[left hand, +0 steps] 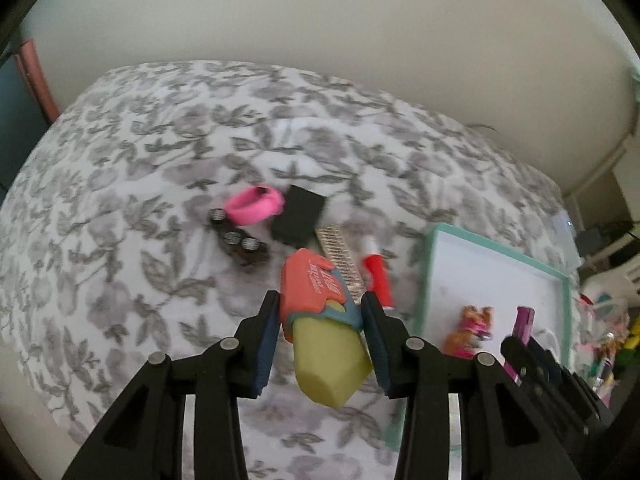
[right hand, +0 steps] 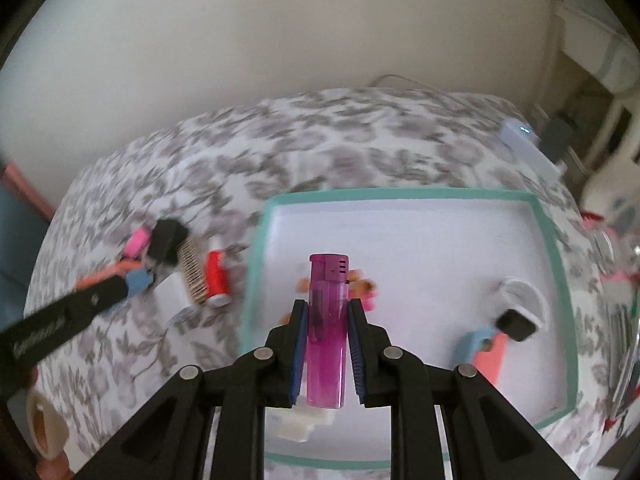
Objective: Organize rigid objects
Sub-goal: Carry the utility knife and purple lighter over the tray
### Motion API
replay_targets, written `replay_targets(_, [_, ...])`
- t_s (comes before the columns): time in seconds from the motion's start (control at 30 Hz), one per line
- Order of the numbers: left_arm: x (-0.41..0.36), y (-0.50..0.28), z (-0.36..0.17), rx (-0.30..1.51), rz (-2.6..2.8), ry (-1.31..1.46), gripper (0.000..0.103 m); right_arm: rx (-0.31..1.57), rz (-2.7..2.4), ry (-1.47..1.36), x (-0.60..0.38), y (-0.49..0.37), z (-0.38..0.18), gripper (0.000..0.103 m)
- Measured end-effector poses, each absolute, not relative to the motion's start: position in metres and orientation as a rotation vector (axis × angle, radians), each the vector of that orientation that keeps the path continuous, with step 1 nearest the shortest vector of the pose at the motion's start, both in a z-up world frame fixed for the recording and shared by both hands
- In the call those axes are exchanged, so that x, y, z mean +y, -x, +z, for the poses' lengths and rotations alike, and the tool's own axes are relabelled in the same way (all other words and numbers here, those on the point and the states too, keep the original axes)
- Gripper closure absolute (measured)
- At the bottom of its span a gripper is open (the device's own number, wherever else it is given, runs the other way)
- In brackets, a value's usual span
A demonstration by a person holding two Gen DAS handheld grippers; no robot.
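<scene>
"While both tongs were loaded, which step was in hand?"

"Carrying, I'd judge. The right gripper (right hand: 327,312) was clamped narrow on a purple lighter (right hand: 326,332), which stood upright between its pads, over the white floor of the teal-rimmed tray (right hand: 400,194). A small toy figure (right hand: 362,288) lay just beyond its tips, and a pink and blue piece with a black block (right hand: 514,324) sat off to its right, inside the tray."

"And the left?"

"The left gripper (left hand: 320,312) held a coral and yellow-green eraser (left hand: 320,312) at middling width, above the flowered bedspread (left hand: 120,200). Beyond its tips lay a pink ring (left hand: 254,210), a black block (left hand: 298,220), a black strip with silver studs (left hand: 238,240) and a red tube (left hand: 376,276); the tray was off to its right."

"Next move?"

"Probably lowering the lighter onto bare tray floor short of the figure, then opening. The eraser would need carrying rightward over the rim first."
</scene>
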State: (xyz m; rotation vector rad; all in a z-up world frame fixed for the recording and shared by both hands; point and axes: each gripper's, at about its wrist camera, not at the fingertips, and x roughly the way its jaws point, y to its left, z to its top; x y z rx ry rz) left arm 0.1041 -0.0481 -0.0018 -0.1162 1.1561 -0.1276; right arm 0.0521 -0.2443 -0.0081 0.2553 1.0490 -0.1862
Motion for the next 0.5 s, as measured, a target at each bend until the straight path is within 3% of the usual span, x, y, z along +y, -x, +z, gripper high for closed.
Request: replay_targets(0.5, [-0.173, -0.050, -0.002, 1.140, -0.431, -0.082, 0.060, 1.081, -0.541, -0.355, -0.359, -0.012, -0.012, 0.082])
